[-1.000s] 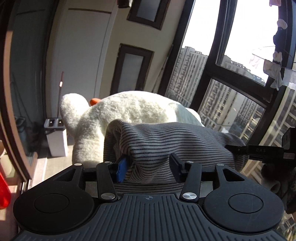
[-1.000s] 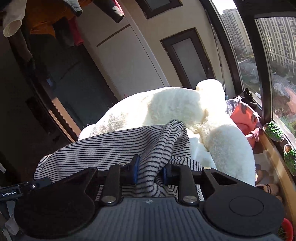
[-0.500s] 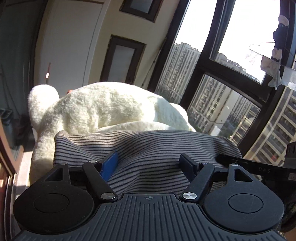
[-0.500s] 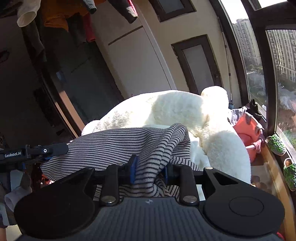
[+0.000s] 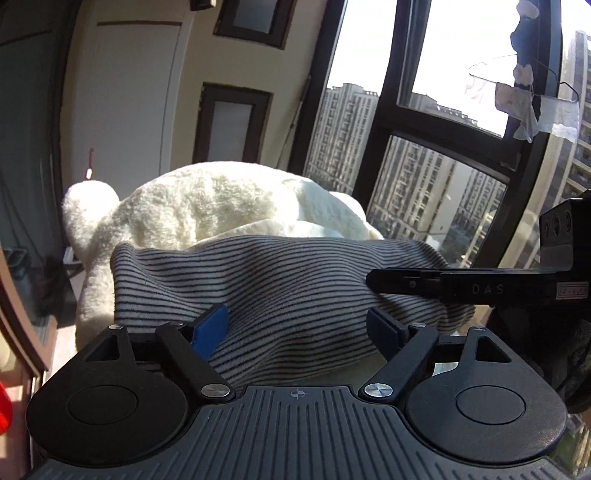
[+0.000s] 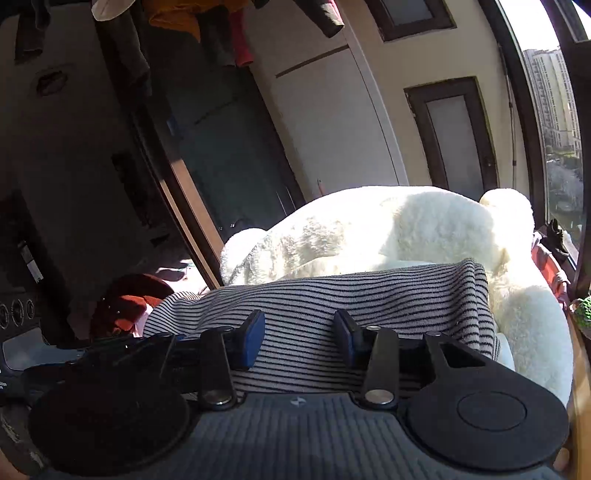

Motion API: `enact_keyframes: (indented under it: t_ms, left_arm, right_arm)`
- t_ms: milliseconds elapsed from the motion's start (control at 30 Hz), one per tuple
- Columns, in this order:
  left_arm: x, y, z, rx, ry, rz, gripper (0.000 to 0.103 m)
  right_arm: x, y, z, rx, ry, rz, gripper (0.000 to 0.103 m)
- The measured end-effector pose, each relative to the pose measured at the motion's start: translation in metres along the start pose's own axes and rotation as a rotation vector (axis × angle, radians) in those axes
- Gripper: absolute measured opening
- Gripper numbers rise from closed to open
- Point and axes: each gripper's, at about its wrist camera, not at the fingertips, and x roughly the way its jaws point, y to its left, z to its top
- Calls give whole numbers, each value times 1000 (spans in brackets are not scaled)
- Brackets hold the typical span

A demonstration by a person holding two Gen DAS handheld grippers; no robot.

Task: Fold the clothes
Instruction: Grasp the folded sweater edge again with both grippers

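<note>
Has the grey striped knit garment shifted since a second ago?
Yes. The grey striped knit garment, bunched up before, now lies flatter and lower across the white plush cushion, with both hand-held grippers' jaws just opened off it.

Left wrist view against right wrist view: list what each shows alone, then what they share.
Only the left wrist view shows tower blocks through the big window and a wire hanger with small pale items.

Only the right wrist view shows clothes hanging overhead, a dark red garment low on the left, and shoes by the sill.

Both show the striped garment lying over the white plush toy, with the left hand-held gripper and right hand-held gripper open over it.
</note>
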Motion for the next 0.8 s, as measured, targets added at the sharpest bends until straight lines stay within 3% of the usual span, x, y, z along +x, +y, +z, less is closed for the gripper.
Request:
enact_keyframes:
  t_ms: [67,167,267,400,500,567,600,633,667,800]
  left_arm:
    - [-25,11,8,0,-58,9,95]
    - [-46,41,18,-78,-146,90,98]
    - [-25,86,13,-272,-60,104,98]
    - [20,111,-8,-469,51,-48,98]
    - [47,125,-13,-622,101,-108,101]
    - [56,133,-12,-708,123,-135,100]
    - [58,136,-11,-741,132,-146,99]
    - [59,136,-8,-741,133,-148,97]
    - [58,133,-3,-719,131,-139,91]
    - [55,117,13,-624,121,-89,79]
  right_arm:
    - [-1,0,-11,-53,-23,-22,40]
    - [-3,-3,-8,-38,-27,-20,40]
    - [-3,-8,-3,-7,-28,-14,40]
    - [0,-4,-1,10,-35,-12,41]
    - [-5,-7,5,36,-44,3,45]
    - [-19,-14,15,62,-77,8,55]
    - [-29,-18,20,75,-108,-6,68]
    - [-40,-24,23,91,-134,-23,76]
    - [-50,-31,25,110,-155,-37,77]
    - [-77,-68,14,261,-170,-85,80]
